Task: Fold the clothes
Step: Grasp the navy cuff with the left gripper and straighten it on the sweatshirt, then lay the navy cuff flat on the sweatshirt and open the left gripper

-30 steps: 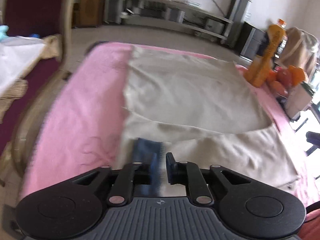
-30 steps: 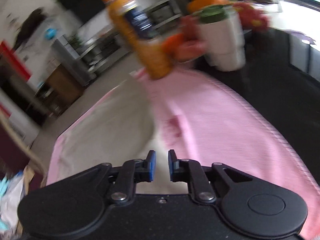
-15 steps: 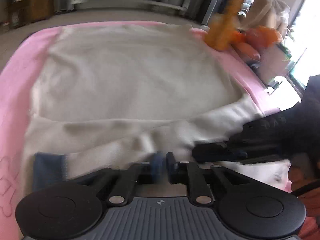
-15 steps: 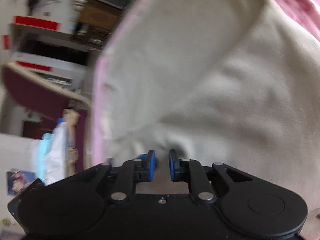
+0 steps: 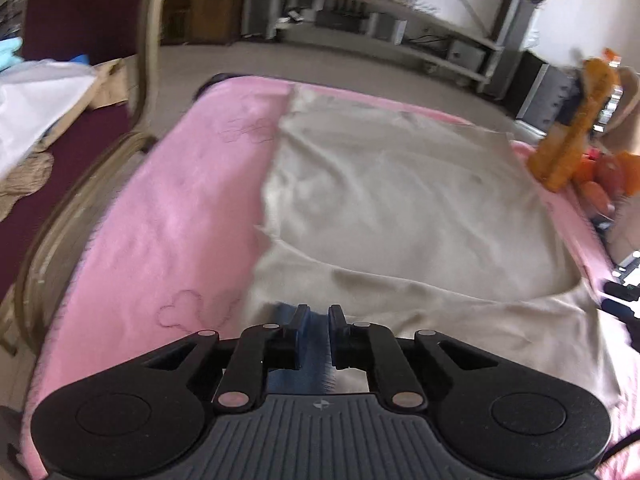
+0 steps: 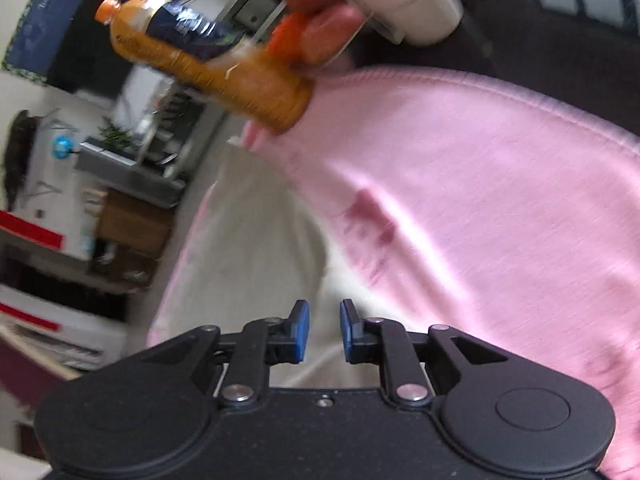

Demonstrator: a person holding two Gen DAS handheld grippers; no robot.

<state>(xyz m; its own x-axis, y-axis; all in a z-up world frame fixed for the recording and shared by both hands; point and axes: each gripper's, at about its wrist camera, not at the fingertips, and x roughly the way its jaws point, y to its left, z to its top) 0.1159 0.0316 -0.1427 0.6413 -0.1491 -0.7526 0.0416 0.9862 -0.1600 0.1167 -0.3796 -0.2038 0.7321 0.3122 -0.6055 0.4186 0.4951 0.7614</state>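
Left wrist view: beige garment (image 5: 400, 200) spread across pink-covered desk (image 5: 168, 216), near hem folded. Left claw (image 5: 318, 316) closing on blue cuff (image 5: 316, 364) at near edge; right claw (image 6: 324, 322) opening, empty — likely mid-fold; next, matching hem grip.

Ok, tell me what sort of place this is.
Probably a home living room: a low TV stand by the far wall, a wooden-framed armchair, and a pink towel spread as a folding surface.
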